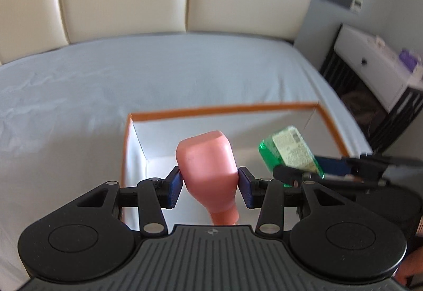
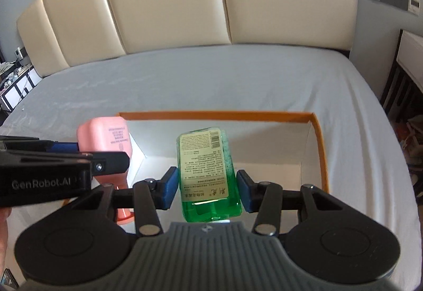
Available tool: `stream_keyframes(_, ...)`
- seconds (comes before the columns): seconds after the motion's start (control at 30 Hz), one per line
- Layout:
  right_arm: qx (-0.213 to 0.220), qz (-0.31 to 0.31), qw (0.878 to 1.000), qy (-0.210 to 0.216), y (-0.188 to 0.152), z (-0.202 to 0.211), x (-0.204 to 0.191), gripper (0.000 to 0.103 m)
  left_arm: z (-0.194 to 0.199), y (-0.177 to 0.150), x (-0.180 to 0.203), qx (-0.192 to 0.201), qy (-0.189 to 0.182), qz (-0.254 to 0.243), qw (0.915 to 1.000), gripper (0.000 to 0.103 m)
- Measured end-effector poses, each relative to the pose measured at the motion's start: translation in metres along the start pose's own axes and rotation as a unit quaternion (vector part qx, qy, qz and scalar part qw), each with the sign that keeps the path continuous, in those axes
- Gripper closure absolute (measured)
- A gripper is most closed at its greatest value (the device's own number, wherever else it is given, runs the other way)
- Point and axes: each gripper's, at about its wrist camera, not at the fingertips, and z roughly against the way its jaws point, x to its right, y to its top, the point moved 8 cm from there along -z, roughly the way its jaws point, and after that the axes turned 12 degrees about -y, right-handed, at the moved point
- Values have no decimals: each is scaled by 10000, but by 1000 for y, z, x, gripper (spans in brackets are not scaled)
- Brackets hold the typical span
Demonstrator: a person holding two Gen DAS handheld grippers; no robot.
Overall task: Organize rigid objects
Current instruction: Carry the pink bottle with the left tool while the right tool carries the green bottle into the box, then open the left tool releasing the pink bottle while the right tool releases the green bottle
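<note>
Left wrist view puts your left gripper point(image 1: 210, 186) closest, its blue pads point(image 1: 175, 185) clenched on the narrowing lower part of the pink bottle point(image 1: 207, 167), base pointing away from you and neck toward the camera; that taper is the risk, since the pads sit on a slope and the bottle could slide out if you tilt it further. Beside it, your right gripper point(image 2: 206, 189) is grasping the green bottle point(image 2: 207, 172) across its label, also held bottom-out, with liquid pooled near the neck, so a jolt could shift its weight and twist it between the pads. Both bottles hang over the near part of the white box with the orange rim point(image 1: 224, 108), the pink one by the left wall and the green one near the middle. Your two grippers are close together, and the right one's finger already crosses into the left view, so lowering both at once could knock them together or catch the pink bottle on the box wall. Beyond lies the grey sheet point(image 2: 211, 79), soft enough to let the box tip if you press on it, then the cream headboard point(image 2: 164, 0).
</note>
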Motion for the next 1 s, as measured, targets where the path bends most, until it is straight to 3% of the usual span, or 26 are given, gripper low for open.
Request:
stream_keyframes(0.3,-646,-101,9979,-30,-9,-32,3,56,-36,-25,-9,-660,229,-318,9970,52)
stream_keyframes(0.53,-747,68,9972,-14,-14,-35,-5,56,-49,-50,-12,-1103,492,-512,9914,52)
stream_keyframes(0.9,-911,191,9956,-34,-19,-43,-15,56,-44,-61,-15,-1144,662,-466,9901,49)
stream_keyframes(1.0,-957,180,9952,-97,-20,-44,-15,56,-37,-61,-13,-1037,475,-358,9928,45)
